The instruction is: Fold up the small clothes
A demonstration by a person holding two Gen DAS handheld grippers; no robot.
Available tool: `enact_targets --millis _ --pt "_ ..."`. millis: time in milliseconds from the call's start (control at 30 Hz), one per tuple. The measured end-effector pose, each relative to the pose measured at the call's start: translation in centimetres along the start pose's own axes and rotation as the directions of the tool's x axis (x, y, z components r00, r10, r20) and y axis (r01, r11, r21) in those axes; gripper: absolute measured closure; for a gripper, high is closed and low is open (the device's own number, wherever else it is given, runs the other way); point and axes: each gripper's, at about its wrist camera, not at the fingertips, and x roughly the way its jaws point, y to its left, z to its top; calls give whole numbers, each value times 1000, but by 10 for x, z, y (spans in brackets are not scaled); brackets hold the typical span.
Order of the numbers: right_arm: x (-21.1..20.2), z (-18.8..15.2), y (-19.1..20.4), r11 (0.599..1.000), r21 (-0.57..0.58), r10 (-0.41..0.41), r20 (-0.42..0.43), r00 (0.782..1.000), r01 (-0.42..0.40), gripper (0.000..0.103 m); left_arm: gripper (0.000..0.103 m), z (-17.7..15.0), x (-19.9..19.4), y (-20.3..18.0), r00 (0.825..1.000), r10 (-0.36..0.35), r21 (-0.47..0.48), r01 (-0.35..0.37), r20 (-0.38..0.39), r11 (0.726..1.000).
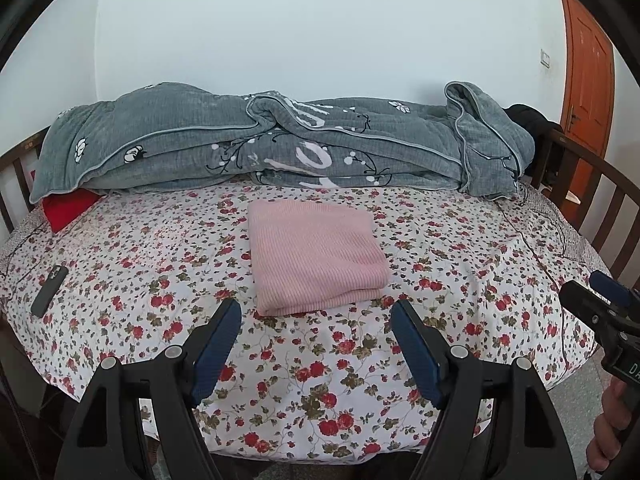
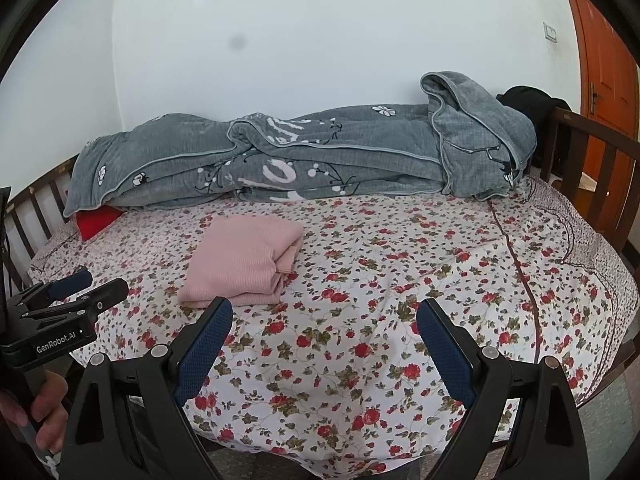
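Both tongs hang above the near edge of the bed, jaws spread wide and holding nothing. From its own camera the left gripper points straight at the pink garment, with its blue pads short of the cloth and not touching it. The right gripper sits over bare floral sheet, the garment off to its left and a little farther in. Each tool shows at the edge of the other's view, held in a hand.

That garment lies folded into a thick rectangle near the middle of the sheet, layered edges facing right. A dark phone rests on the sheet well to the left. Along the far side, against the white wall, a grey quilt is bunched up, with something red poking out under its left end. An orange door stands at far right.
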Motion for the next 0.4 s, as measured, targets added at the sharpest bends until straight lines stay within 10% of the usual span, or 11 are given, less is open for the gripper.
enact_targets --millis 400 --pt "-2 -1 0 1000 10 2 7 1000 -2 11 26 4 -1 2 1000 0 -7 0 7 1000"
